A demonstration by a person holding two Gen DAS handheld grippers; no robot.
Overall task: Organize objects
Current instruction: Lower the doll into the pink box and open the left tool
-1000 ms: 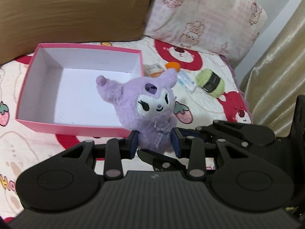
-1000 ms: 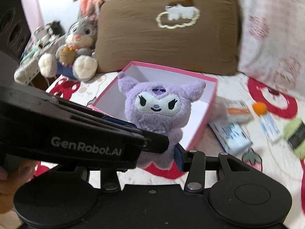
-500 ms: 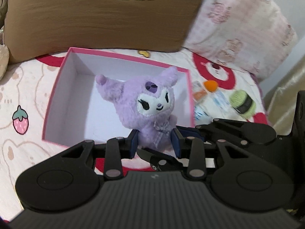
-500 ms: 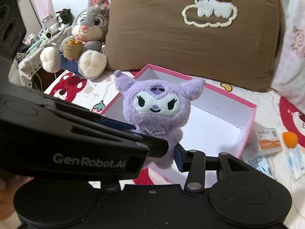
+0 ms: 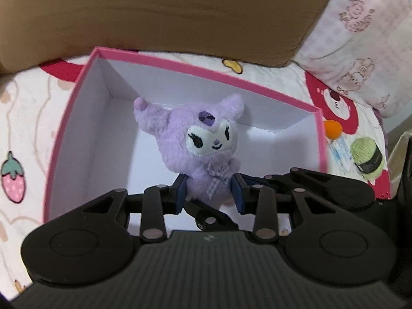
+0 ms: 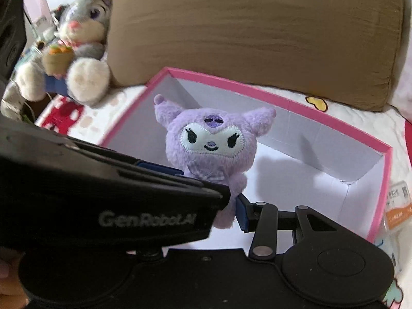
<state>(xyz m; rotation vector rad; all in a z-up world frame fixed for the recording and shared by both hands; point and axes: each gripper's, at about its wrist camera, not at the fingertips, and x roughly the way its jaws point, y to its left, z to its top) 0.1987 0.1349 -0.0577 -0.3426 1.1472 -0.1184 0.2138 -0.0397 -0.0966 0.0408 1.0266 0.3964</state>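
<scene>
I have the small purple plush doll with the white embroidered face (image 5: 203, 144) pinched at its lower body by the left gripper (image 5: 209, 193), both blue pads pressed into the fur on either side of its checked bow. The right gripper (image 6: 231, 206) is at the same spot: 1 blue pad sits against the doll's flank, the other is hidden behind the left tool, so I judge it clamped on the doll too. The doll hangs upright over the open white interior of the pink-rimmed cardboard box (image 5: 280, 95), not yet resting on its floor.

I expect it to be very light, soft and squashy, so the pads sink in; the waist is the sensible hold, since the head is bulky and the ears floppy.

The box is otherwise empty, with room on all 4 sides. Its thin walls look flimsy, and the brown cushion (image 5: 159, 13) crowds the far rim.
</scene>
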